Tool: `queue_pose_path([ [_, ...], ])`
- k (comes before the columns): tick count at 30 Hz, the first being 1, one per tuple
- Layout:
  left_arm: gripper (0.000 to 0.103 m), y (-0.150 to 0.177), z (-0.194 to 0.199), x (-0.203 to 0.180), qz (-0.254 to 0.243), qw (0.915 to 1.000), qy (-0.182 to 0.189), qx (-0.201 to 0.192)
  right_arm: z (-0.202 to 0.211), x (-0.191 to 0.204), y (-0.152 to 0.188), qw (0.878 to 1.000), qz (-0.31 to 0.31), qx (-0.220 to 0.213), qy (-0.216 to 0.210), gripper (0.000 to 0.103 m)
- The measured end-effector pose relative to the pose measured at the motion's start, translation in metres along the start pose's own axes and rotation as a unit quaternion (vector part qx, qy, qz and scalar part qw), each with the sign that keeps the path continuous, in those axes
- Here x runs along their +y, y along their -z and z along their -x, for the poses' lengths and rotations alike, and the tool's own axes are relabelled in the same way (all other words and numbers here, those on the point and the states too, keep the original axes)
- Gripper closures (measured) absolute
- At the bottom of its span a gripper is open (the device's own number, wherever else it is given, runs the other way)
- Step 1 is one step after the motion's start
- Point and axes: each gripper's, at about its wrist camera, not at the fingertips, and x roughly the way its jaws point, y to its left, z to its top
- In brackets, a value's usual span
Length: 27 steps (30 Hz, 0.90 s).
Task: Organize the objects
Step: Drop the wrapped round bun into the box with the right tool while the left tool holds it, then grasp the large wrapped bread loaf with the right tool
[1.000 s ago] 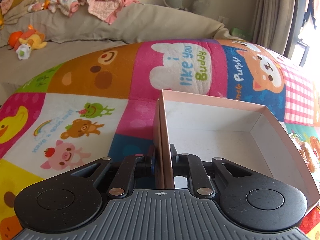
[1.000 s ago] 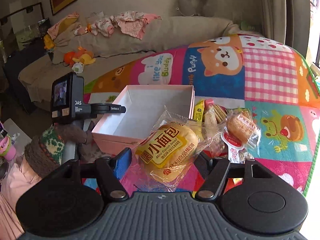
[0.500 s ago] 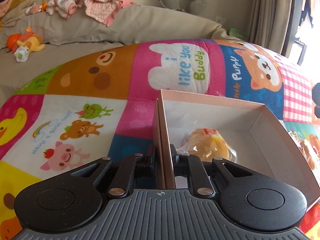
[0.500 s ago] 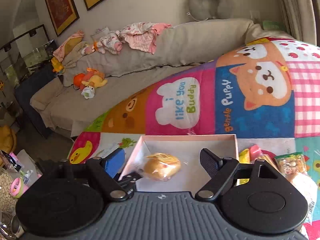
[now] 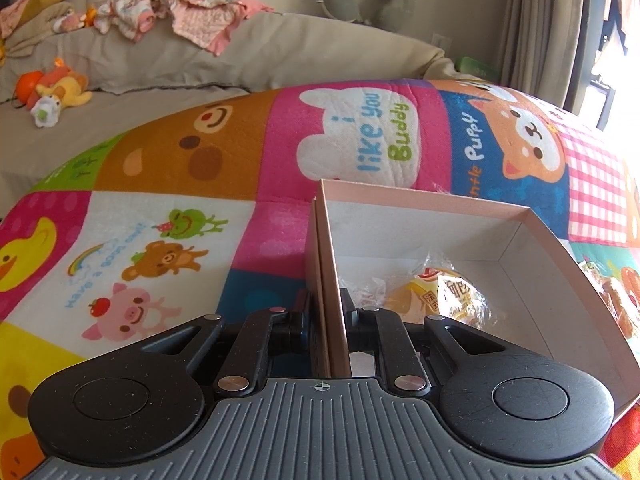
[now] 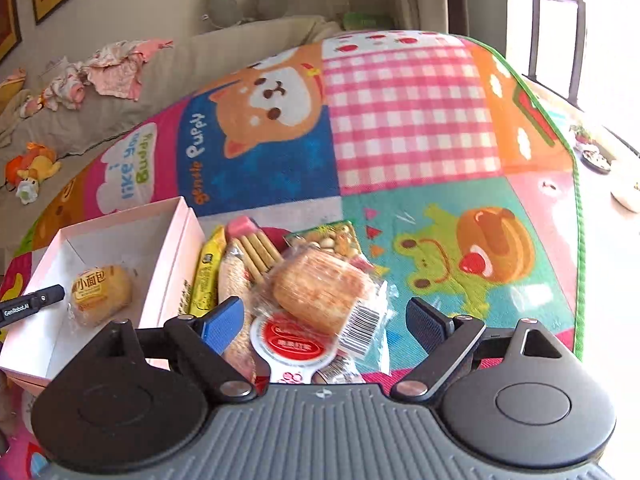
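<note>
- Left gripper (image 5: 327, 312): jaws nearly shut, pinching the pink box (image 5: 516, 240) by its left side wall; one finger outside the wall, one inside.
- Right gripper (image 6: 324, 320): jaws wide and opening, pads not pressing anything; it hangs over the snack pile, with the wrapped round pastry (image 6: 320, 294) seen between the blue-padded fingers (image 6: 224, 316).
- Pink box: open top, white inside, sits on the play mat (image 6: 412, 120) near its left part; in the right wrist view the box (image 6: 176, 256) is just left of the snack pile.
- In the box: one mini bread bun (image 6: 98, 294) in clear wrap with a yellow label, lying on the floor of the box near the left gripper's side; from the left wrist view the bun (image 5: 436, 294) is just ahead of the inner finger. Nothing else seen in the box.
- Snack pile on the mat just right of the box: yellow stick pack (image 6: 206, 276) touching the box wall, biscuit sticks pack (image 6: 256, 252), mixed-nut pack (image 6: 332, 240), wrapped pastry on top, a red-and-white round label (image 6: 294, 342) under it.
- Mat: bright cartoon patchwork, puppy, frog, checks.
- Beige sofa (image 5: 280, 56) behind the mat with baby clothes (image 5: 180, 12) and a plush toy (image 5: 56, 88).
</note>
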Motion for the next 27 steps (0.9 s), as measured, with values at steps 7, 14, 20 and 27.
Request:
queue_pose_path([
  [7, 0.088, 0.0, 0.001, 0.002, 0.003, 1.0, 0.004, 0.0, 0.002, -0.018, 0.018, 0.999, -0.031, -0.001, -0.008, 0.011],
  [14, 0.088, 0.0, 0.0, 0.002, 0.003, 1.0, 0.003, 0.0, 0.007, -0.006, 0.045, 0.999, 0.047, 0.005, -0.021, 0.003],
  [20, 0.088, 0.0, 0.0, 0.002, 0.003, 1.0, 0.004, 0.0, -0.004, 0.005, 0.059, 0.998, 0.045, 0.027, -0.045, 0.003],
  [27, 0.088, 0.001, 0.001, 0.003, 0.004, 1.0, 0.005, 0.0, 0.021, 0.026, 0.076, 0.991, 0.078, 0.026, -0.104, 0.003],
])
